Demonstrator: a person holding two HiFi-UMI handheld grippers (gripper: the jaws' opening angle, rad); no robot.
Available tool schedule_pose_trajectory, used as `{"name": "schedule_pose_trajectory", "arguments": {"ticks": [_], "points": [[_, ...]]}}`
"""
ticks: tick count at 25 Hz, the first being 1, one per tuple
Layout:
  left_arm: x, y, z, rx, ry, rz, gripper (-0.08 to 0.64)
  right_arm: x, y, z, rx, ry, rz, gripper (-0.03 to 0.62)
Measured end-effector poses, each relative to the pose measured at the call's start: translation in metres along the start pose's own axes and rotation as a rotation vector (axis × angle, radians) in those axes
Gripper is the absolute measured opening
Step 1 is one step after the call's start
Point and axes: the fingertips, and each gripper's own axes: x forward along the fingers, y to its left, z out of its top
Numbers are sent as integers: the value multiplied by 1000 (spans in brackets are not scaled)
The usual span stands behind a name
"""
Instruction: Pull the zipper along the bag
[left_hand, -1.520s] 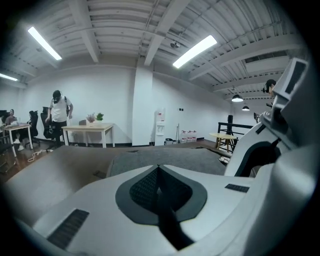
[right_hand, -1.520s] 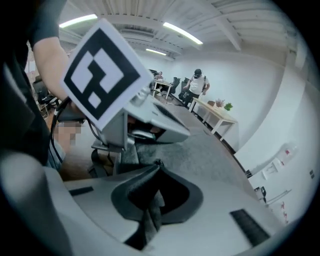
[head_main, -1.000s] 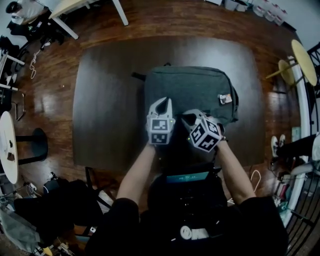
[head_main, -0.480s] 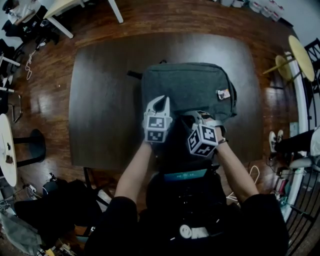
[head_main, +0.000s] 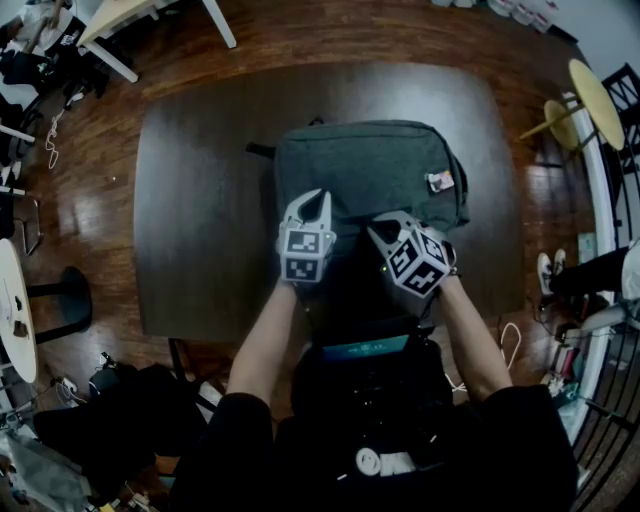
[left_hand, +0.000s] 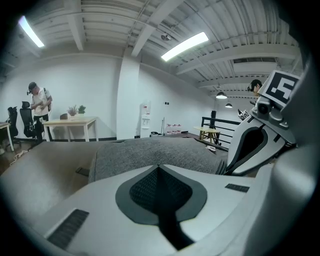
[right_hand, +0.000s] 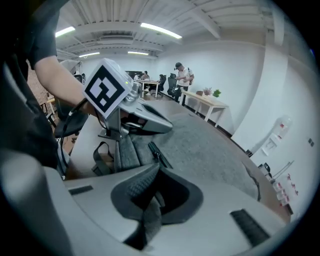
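Observation:
A grey backpack (head_main: 370, 170) lies flat on the dark table (head_main: 200, 200). Both grippers are at its near edge. My left gripper (head_main: 311, 203) rests on the bag's near left part; in the left gripper view its jaws (left_hand: 160, 167) meet with nothing between them. My right gripper (head_main: 383, 232) is at the near right edge, shut on a strip of grey fabric (right_hand: 149, 215) that runs between its pads. A dark zipper (right_hand: 156, 154) runs along the bag just beyond it, below the left gripper (right_hand: 167, 125). The bag's top (left_hand: 150, 155) stretches ahead of the left jaws.
A small label (head_main: 437, 181) sits on the bag's right side. Wooden floor surrounds the table. A white table (head_main: 130, 20) stands at the far left, a round yellow table (head_main: 600, 100) at the right, dark bags (head_main: 110, 400) on the floor near left. A person (left_hand: 37, 107) stands far off.
The right gripper has turned and shifted slightly on the bag's near edge. The left gripper stays where it was. The head camera has moved a little.

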Motion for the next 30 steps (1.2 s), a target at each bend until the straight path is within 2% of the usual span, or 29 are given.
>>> {"name": "schedule_pose_trajectory", "arguments": {"ticks": [6,18,30], "points": [[-1,2,-1,-9,-1,-9,2,-10,-16,-22,46,5,-12,15],[-3,1,0,-12,-2,-21,2,-22,-28,-38,65,-13,-18,17],[-2,0,0,-8,2,-33,2,-30,-46,-67,137,-25,-8,17]]}}
